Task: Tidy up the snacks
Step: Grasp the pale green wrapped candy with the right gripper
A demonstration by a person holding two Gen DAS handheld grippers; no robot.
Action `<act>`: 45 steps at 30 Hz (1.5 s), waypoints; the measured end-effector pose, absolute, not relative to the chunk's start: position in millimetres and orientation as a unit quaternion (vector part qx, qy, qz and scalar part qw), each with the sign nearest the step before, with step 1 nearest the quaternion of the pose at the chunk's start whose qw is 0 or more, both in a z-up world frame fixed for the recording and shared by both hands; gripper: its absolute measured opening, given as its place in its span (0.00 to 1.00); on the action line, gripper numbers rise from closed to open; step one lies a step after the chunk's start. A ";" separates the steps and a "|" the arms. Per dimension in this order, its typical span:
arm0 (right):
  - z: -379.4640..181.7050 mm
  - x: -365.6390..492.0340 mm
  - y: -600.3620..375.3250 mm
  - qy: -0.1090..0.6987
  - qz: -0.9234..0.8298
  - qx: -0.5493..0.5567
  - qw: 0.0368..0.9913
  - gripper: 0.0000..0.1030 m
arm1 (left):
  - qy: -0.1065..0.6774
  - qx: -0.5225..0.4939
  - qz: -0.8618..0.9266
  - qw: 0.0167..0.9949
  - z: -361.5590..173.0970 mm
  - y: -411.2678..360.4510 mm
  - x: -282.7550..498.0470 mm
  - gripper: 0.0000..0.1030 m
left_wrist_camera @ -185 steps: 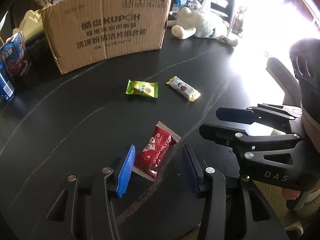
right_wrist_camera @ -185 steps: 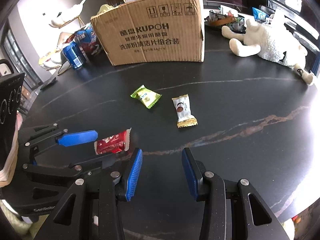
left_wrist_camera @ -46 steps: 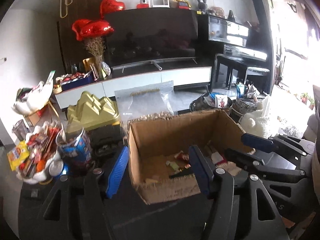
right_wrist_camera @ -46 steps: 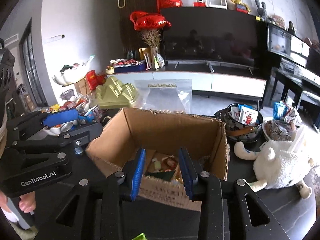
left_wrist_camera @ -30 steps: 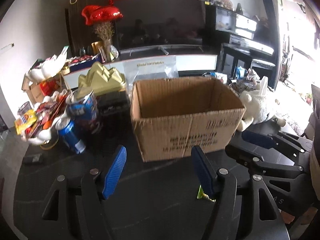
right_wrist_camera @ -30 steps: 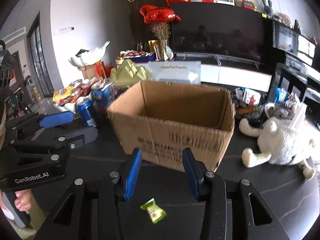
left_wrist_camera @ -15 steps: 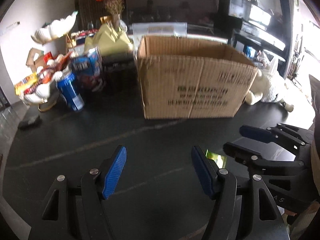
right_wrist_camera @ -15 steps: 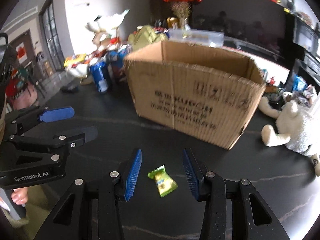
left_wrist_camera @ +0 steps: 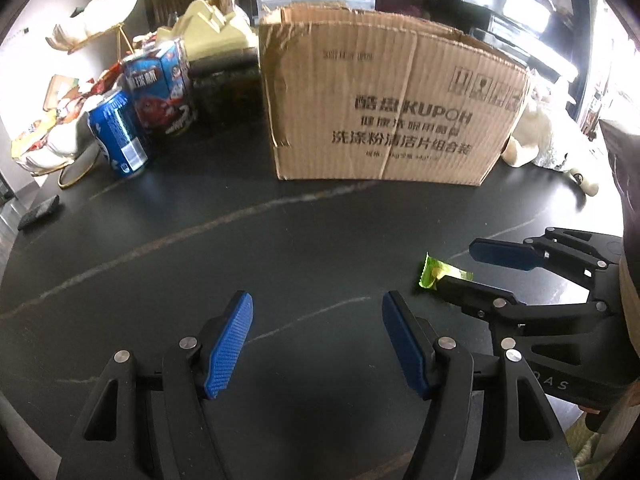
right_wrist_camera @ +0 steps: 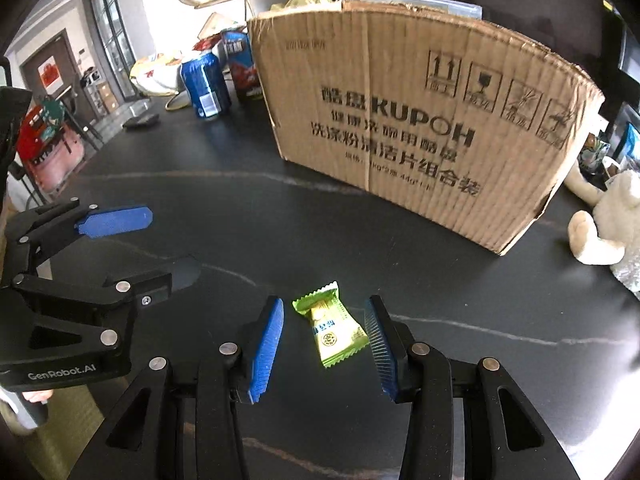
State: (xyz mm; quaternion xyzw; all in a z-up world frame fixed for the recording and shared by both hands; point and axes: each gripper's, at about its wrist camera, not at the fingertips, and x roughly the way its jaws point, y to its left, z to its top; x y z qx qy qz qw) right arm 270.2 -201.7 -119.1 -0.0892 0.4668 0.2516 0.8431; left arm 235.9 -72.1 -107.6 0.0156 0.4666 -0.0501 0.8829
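From the left wrist camera, the left gripper [left_wrist_camera: 318, 320] with blue pads has its fingers wide apart, with only the dark stone counter [left_wrist_camera: 200, 264] between them. The small green candy wrapper [left_wrist_camera: 438, 276] lies flat on the counter, off to the right of this gripper, partly hidden behind a finger of the right gripper [left_wrist_camera: 472, 268]. The big brown cardboard box [left_wrist_camera: 384, 108] stands farther back, with a blue drink can [left_wrist_camera: 118, 136] to its left. From the right wrist camera, the right gripper [right_wrist_camera: 324, 336] has its fingers apart, and the small green candy wrapper [right_wrist_camera: 332, 326] lies right between them, not touching either pad. The big brown cardboard box [right_wrist_camera: 420, 132] stands behind it. The left gripper [right_wrist_camera: 148, 240] is off to the left, fingers apart and holding nothing. A white fluffy toy [right_wrist_camera: 604, 224] sits at the right of the box.
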 end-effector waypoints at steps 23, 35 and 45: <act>-143.0 283.9 -195.5 0.483 0.247 -0.080 0.836 0.28 | 0.494 0.003 -0.048 0.868 -124.7 -74.8 245.1 0.64; -136.2 279.2 -193.9 0.468 0.242 -0.088 0.845 0.22 | 0.488 0.000 -0.041 0.872 -123.6 -71.2 244.7 0.64; -118.6 274.2 -198.2 0.455 0.244 -0.067 0.854 0.22 | 0.466 0.004 -0.037 0.884 -105.6 -68.4 238.8 0.64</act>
